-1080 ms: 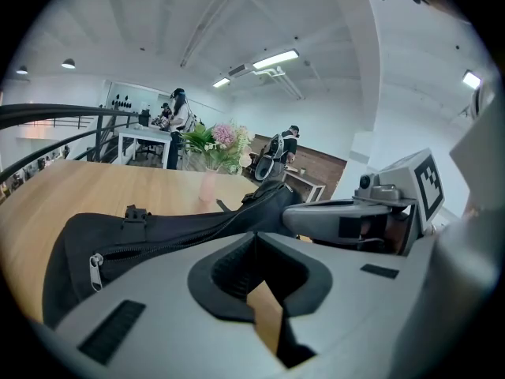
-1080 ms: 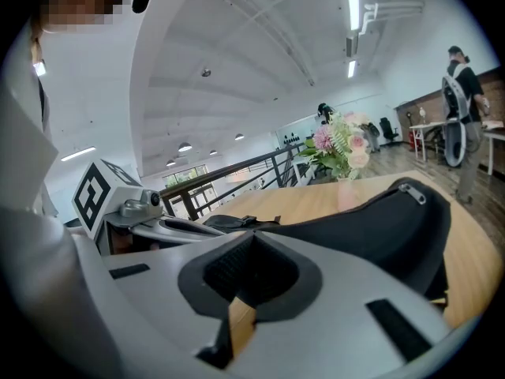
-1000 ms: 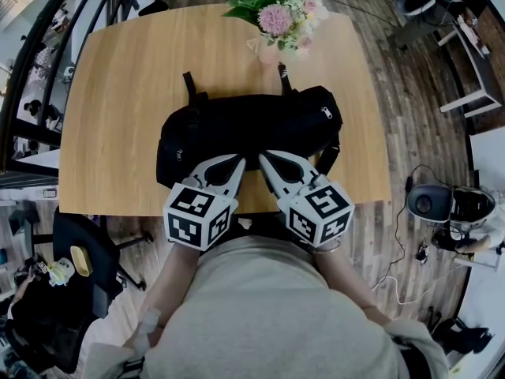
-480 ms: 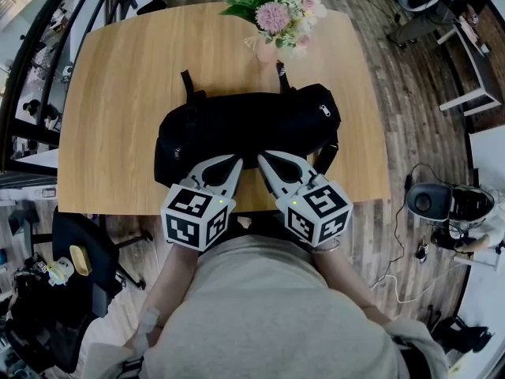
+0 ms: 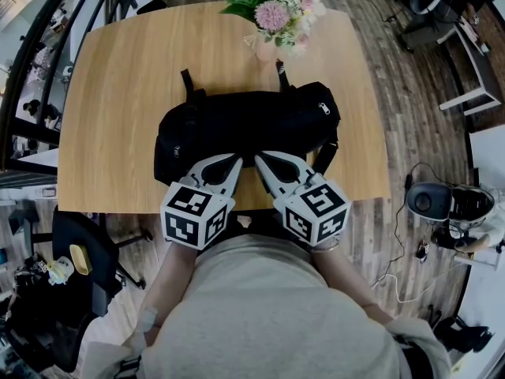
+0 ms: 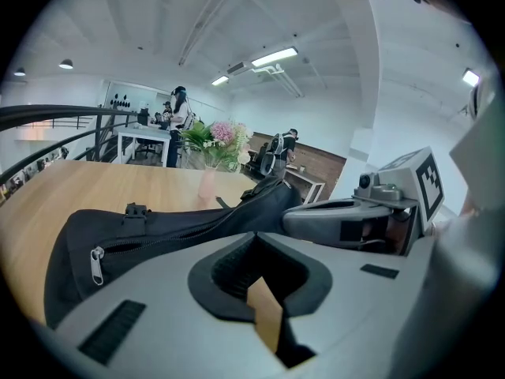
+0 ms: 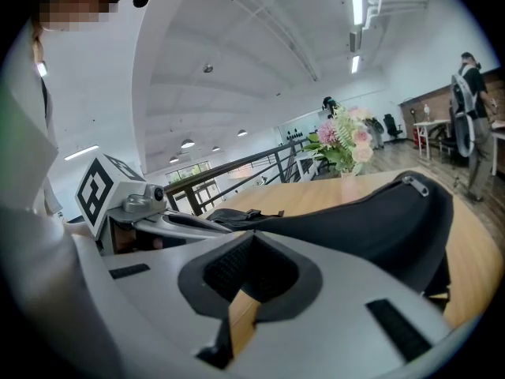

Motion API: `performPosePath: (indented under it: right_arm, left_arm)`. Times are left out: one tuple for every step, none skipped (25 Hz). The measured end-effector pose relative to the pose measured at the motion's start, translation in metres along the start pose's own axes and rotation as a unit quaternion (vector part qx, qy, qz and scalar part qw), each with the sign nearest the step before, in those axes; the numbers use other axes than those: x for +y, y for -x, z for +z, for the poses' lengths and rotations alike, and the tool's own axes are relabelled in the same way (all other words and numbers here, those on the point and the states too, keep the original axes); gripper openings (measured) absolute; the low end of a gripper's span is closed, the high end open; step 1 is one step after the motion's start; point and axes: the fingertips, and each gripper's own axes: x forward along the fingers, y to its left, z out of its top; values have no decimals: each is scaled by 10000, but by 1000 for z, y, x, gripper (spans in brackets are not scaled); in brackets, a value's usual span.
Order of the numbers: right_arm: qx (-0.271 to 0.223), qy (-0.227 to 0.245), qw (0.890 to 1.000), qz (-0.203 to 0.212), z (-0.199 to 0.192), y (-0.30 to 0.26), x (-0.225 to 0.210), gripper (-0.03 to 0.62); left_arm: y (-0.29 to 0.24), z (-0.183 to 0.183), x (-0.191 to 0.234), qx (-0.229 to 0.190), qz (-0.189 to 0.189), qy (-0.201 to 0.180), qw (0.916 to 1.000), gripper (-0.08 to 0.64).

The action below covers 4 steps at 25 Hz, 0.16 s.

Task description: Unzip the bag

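Looking at the black bag (image 5: 248, 129) first: it lies lengthwise across the middle of the wooden table (image 5: 110, 93), and the zip looks closed as far as I can see. Both grippers sit side by side at its near edge. The left gripper (image 5: 235, 163) has its jaws pressed together with nothing between them. Same story for the right gripper (image 5: 261, 163), closed on empty air.

In the head view the tips overlap the bag's near side, but I honestly can't tell if they touch the fabric. The left gripper view gives me a silver zip pull (image 6: 96, 264) at the bag's left end, way clearer than from above. The right gripper view catches a second zip pull (image 7: 408, 181) at the right end.

A vase of flowers (image 5: 278, 18) stands just behind the bag. Only a sliver of wood shows through the notch behind each pair of jaws.
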Motion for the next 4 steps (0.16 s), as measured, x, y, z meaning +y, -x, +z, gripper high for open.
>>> performPosePath:
  right_arm:
    - [1, -2, 10000, -1, 0, 0, 0, 5]
    - [1, -4, 10000, -4, 0, 0, -1, 5]
    - [2, -7, 10000, -6, 0, 0, -1, 6]
    - [3, -10, 10000, -9, 0, 0, -2, 6]
  left_arm:
    - [0, 0, 1, 6, 8, 0, 10000, 22]
    - [1, -1, 1, 10, 17, -1, 10000, 21]
    - [1, -1, 2, 14, 26, -1, 10000, 21]
    - [2, -1, 2, 17, 35, -1, 10000, 21]
